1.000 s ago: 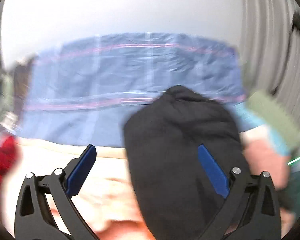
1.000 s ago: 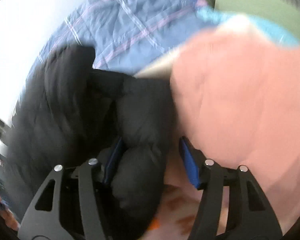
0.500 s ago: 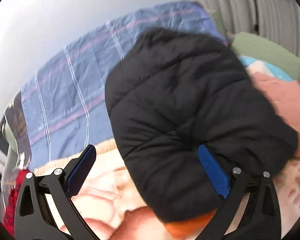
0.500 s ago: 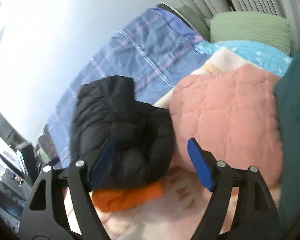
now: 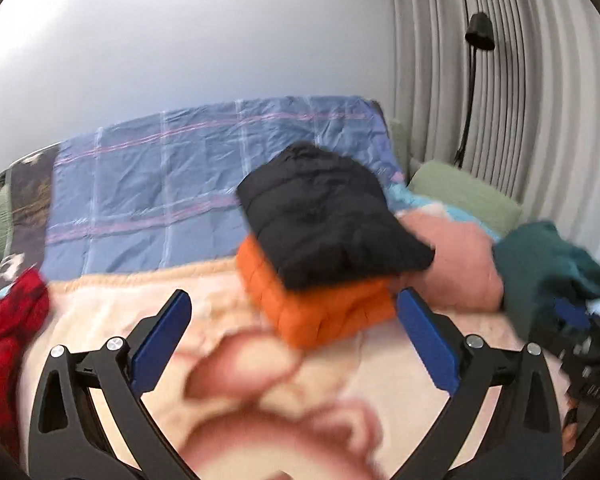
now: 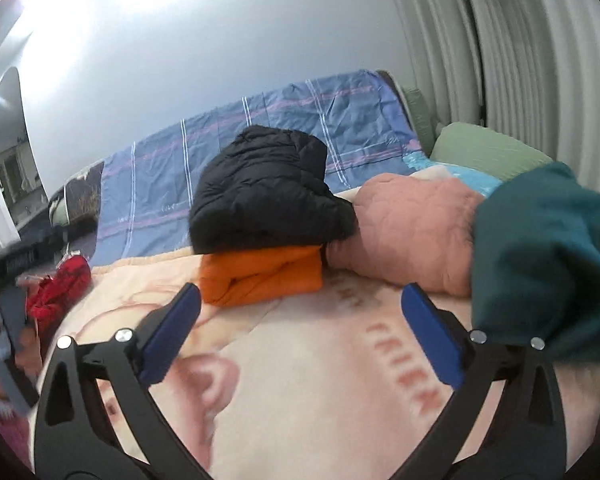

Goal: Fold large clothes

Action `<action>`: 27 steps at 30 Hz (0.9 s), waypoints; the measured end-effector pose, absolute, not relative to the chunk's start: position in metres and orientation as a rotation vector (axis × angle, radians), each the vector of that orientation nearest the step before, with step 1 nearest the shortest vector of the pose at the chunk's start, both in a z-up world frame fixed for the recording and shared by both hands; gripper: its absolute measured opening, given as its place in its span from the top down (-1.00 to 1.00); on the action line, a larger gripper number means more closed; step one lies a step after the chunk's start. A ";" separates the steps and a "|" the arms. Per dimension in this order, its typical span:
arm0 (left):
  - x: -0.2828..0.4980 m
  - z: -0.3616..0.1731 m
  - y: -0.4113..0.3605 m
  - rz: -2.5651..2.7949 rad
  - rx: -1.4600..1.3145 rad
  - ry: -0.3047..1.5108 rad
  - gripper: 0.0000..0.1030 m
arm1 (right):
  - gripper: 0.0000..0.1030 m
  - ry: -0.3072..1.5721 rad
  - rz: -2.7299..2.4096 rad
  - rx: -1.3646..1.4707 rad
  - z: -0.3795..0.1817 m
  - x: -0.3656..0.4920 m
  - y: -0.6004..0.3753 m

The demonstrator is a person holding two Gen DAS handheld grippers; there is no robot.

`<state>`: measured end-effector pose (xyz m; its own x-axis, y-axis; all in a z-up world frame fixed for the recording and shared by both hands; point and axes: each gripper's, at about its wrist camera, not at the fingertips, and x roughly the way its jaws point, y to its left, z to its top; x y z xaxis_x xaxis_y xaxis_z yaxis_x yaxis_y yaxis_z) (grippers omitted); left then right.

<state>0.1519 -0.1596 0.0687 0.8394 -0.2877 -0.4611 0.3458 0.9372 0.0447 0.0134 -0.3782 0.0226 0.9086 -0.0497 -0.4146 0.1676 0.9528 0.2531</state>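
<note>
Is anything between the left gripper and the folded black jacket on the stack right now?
Nothing visible blocks it. The left gripper is open over bare cream blanket, with the black jacket straight ahead on top of the orange jacket. The pink jacket lies beside the stack, to its right.

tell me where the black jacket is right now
In both views the black jacket lies folded atop the orange jacket mid-bed, its right edge against the pink quilt, in front of the blue plaid blanket.

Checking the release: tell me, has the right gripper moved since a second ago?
Yes. The right gripper has backed away from the black puffer jacket, which it clasped before; the jacket now lies on the orange jacket.
</note>
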 end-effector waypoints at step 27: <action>-0.018 0.041 -0.120 -0.152 0.275 0.437 -0.97 | -0.96 0.435 -0.239 0.158 0.034 -0.111 -0.298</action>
<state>-0.0175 -0.1204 0.0410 0.8953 -0.0862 -0.4370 0.2036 0.9518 0.2296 -0.1105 -0.2979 0.0340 0.8796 -0.1946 -0.4341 0.2618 0.9599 0.1003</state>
